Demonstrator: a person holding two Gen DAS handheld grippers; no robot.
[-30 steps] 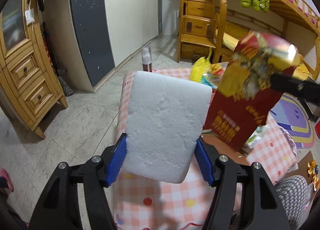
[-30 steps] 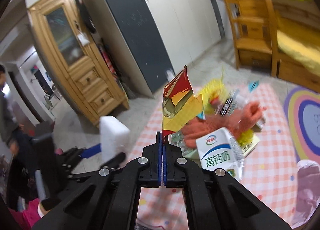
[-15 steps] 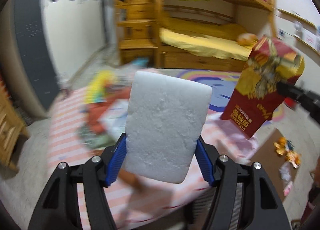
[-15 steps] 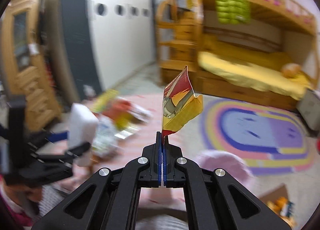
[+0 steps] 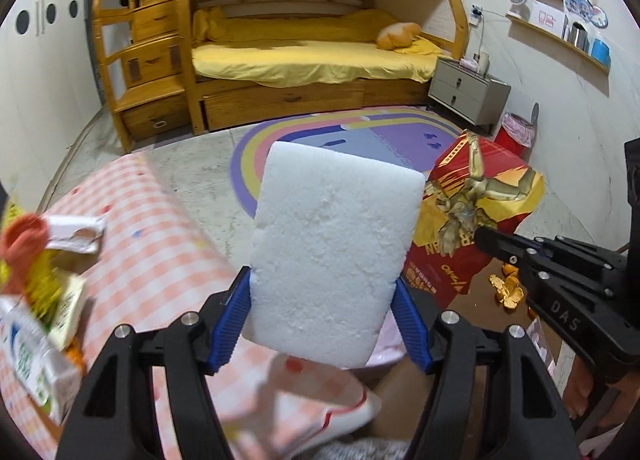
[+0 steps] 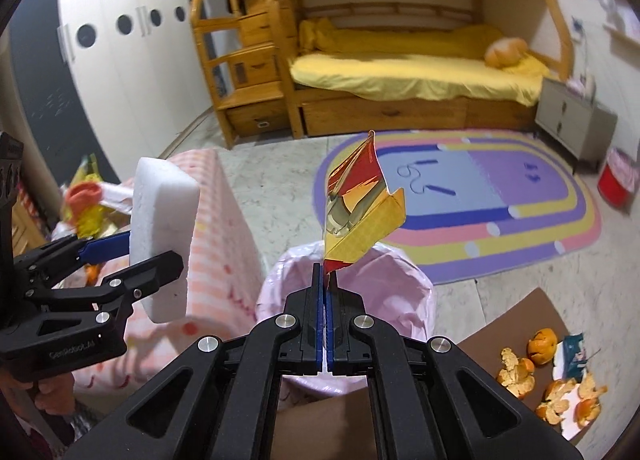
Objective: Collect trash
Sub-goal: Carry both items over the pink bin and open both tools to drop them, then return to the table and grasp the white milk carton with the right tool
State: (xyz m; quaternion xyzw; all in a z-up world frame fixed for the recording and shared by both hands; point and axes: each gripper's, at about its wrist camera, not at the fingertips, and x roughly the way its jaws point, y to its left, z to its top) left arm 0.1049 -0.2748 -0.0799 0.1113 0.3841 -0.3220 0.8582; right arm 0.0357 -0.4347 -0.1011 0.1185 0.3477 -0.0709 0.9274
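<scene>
Two pieces of trash are in our claws, both in the air. Our left gripper (image 5: pixel 322 312) pinches a white rectangular foam block (image 5: pixel 334 256) between its blue pads, clamping the lower part of the block, whose long axis stands upright, running from 6 to 12 o'clock in the left wrist view. Our right gripper (image 6: pixel 324 292) has its jaws pressed together on the lower edge of a red and yellow flattened cardboard box (image 6: pixel 360 211), which also stands up from the jaws toward 12 o'clock.

The relation that matters is where the pink-lined round trash bin (image 6: pixel 392 280) lies from each claw. In the right wrist view its open mouth sits directly under and just past the right fingertips, so the cardboard box hangs over the opening. The foam block (image 6: pixel 164 236) is off at 9 o'clock from the bin, over the edge of the pink checkered tablecloth (image 6: pixel 224 227). We judge the right hand to be the nearer: spreading its jaws should let the cardboard box fall in, though its upright length may catch the rim. The left hand would need to travel toward 3 o'clock first.

More litter waits: orange peels (image 6: pixel 516 372) on the brown cardboard sheet (image 6: pixel 512 320) at 4 o'clock, and a white milk carton (image 5: pixel 28 352) on the tablecloth.
</scene>
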